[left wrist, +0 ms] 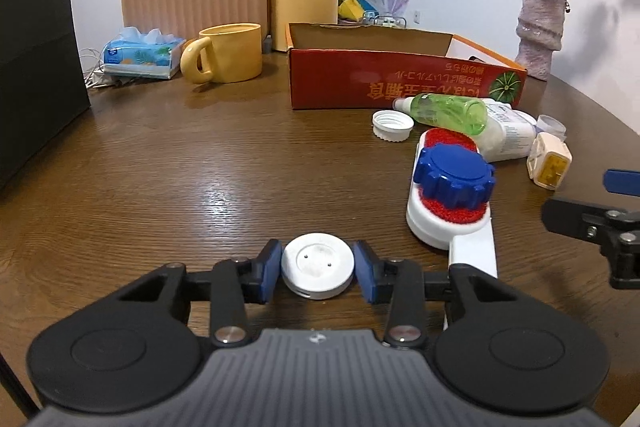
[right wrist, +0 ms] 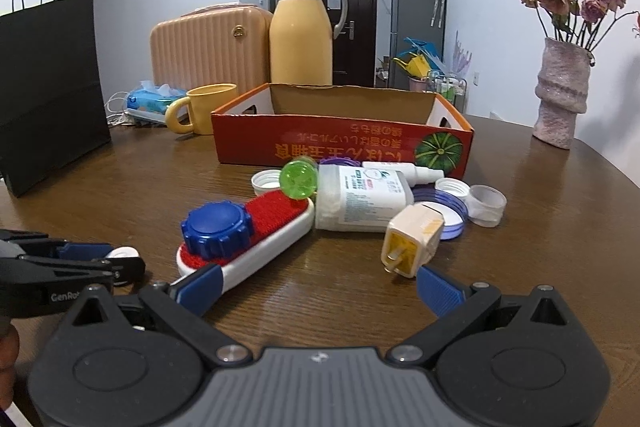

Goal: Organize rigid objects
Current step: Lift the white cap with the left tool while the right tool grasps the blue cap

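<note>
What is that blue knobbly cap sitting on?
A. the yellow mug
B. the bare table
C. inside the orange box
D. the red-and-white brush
D: the blue cap rests on the red bristle face of the white-bodied brush, which lies on the table in front of the box.

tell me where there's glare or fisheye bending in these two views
Left wrist view: bright glare patch on the table ahead of the white disc, table edge bowed. Right wrist view: softer sheen near the brush, black bag leaning, dark corners.
</note>
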Motion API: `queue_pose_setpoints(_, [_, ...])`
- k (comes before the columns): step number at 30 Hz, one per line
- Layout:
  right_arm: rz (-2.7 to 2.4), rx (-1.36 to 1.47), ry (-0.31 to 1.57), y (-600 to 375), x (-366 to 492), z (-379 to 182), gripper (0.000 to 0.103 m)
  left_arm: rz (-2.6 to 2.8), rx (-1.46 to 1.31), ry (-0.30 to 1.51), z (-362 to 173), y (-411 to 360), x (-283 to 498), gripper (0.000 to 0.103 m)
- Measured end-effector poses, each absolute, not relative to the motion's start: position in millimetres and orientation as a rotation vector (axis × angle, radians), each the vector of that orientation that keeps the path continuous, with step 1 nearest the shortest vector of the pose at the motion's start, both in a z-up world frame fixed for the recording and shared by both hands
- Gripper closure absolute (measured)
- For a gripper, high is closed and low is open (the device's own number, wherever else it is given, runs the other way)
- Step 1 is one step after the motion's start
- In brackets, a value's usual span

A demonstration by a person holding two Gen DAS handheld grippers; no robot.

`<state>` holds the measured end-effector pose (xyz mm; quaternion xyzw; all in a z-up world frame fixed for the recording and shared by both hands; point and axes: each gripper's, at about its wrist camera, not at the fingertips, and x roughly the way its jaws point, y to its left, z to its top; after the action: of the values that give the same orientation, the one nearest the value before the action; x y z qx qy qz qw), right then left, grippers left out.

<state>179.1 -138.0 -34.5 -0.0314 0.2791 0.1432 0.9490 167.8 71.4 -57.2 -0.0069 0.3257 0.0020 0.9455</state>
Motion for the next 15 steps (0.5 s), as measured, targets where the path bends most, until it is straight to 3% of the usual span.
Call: queue_pose_setpoints(15, [0.387, -0.037, 0.565, -116, 200, -29, 0.004, 0.056, -0.065, 0.614, -42, 94, 157, 0.063])
